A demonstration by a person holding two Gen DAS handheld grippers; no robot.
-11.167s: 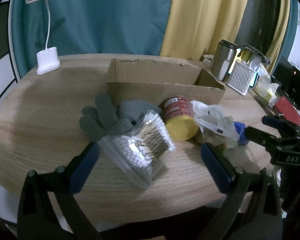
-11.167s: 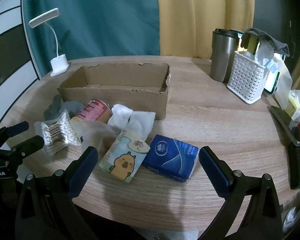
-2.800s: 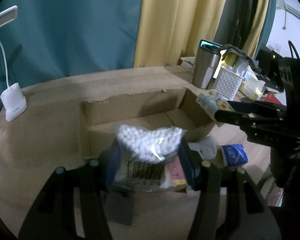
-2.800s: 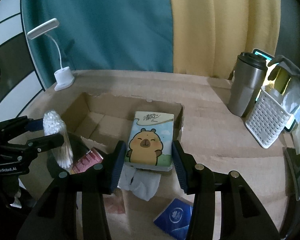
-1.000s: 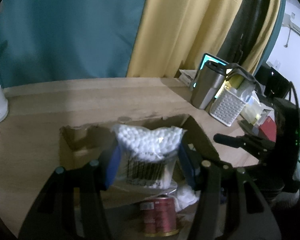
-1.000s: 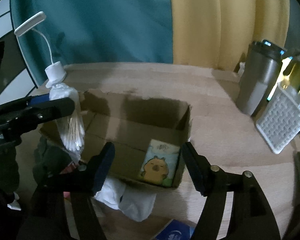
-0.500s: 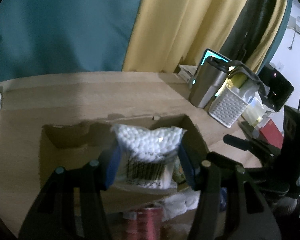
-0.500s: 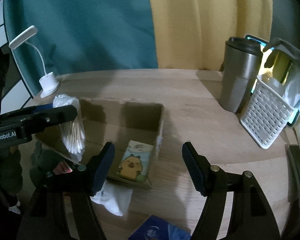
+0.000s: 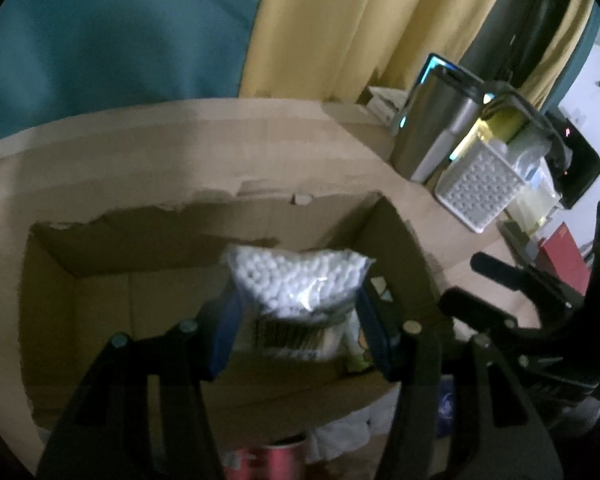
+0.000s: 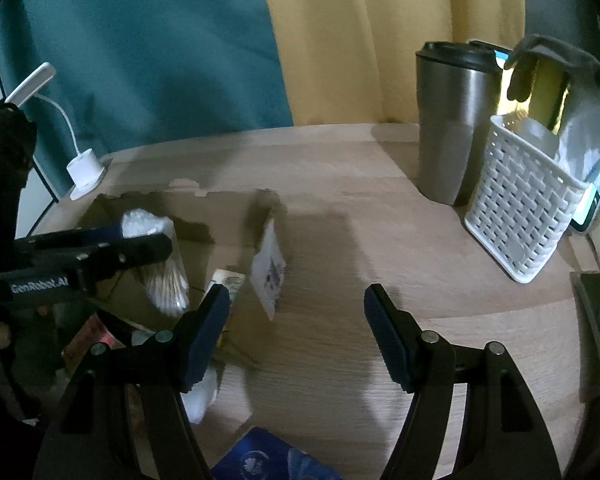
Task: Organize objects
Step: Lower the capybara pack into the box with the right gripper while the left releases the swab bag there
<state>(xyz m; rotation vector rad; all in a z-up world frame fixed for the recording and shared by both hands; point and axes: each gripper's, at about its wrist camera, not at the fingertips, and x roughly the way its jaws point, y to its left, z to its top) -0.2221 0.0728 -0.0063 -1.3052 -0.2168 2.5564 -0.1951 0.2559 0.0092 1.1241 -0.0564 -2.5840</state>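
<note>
Both fisheye views are looking dim and soft, edges curving into black corners. A screen (image 9: 436, 92) is glowing at two o'clock, and shadow is filling the cardboard box (image 9: 204, 216) toward nine o'clock.

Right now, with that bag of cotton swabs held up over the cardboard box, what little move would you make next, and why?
Probably lower the left gripper a little and open it. It is shut on the bag of cotton swabs, which hangs above the open cardboard box, so the bag should drop inside. The right gripper is open and holds nothing.
</note>
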